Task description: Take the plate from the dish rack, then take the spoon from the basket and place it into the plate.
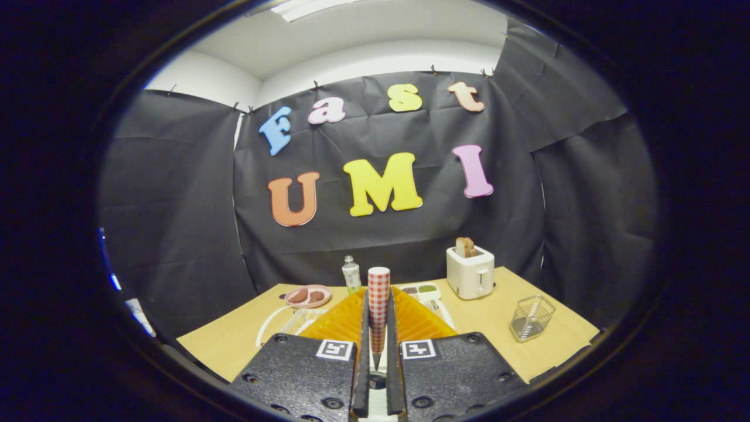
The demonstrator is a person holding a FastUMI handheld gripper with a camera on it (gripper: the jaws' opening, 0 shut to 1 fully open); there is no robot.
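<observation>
Black cloth backs a tan table (498, 316). Gripper (378, 316), frame centre, is clamped on a checkered spoon (378, 293) standing upright between its fingers. Basket (531, 317) sits near the right edge, toaster (470, 272) behind; white plate (278, 322) lower left, pink dish (308, 296) beyond.

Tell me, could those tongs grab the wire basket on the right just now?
Probably not yet. The tongs are shut on a red-checked thing, so they have no free grip. The way itself looks free: the basket stands alone on the table, beyond the tongs to the right.
</observation>
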